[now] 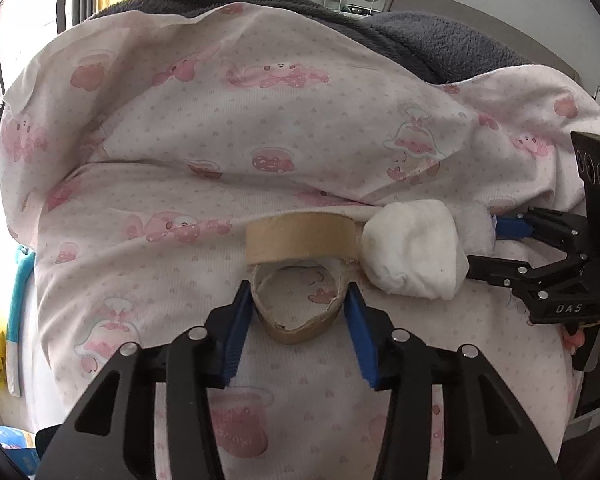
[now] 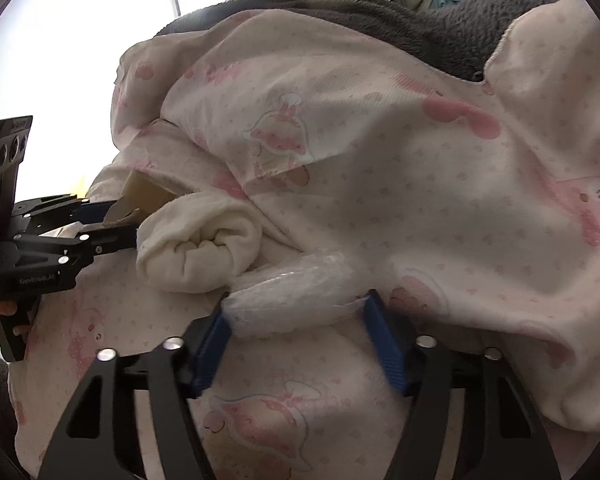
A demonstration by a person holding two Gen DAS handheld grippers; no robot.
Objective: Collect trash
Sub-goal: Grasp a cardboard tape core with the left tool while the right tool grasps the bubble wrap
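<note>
While both hands work over the pink-print quilt [image 1: 260,128], I count three bits of trash: one cardboard tape ring [image 1: 300,276], one white wad [image 1: 412,256], one clear plastic wrap [image 2: 296,300]. My left gripper [image 1: 298,312] has its jaws clamped on the ring, squashing it. My right gripper [image 2: 300,320] brackets the wrap, pads touching both ends. The wad lies between them, untouched.

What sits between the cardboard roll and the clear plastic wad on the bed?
A balled white cloth lies between the cardboard roll and the plastic wad, touching both; the left wrist view shows it best.
</note>
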